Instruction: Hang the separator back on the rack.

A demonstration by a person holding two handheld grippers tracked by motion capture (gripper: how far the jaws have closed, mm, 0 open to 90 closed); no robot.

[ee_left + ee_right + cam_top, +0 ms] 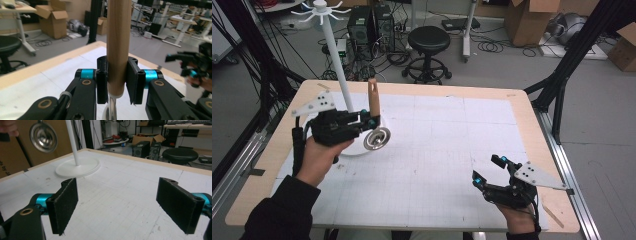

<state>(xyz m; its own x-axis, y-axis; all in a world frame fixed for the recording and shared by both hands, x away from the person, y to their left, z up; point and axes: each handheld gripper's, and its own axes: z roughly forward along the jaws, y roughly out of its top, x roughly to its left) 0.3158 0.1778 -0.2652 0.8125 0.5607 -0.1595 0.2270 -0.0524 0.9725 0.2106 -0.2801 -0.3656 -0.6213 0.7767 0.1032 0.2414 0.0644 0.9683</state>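
The left claw is clamped on the wooden handle of a ladle, its flat black pads pressing the round shaft from both sides near the lower end, where a pale collar meets a thin metal stem. The grip is on a smooth cylinder, so the likeliest trouble, as I judge it, is the handle twisting or sliding between the pads, since the shiny steel bowl hangs below the claw and would pull the tool down or swing it. Just behind the claw stands a white hanging stand with a slim pole, a ring of hooks at the top and a broad round base on the counter; a swinging bowl could knock that light pole. The right claw hovers well off to the side over the gridded white mat, its jaws wide apart and holding nothing, its felt-like pads looking slightly frayed at the edges.
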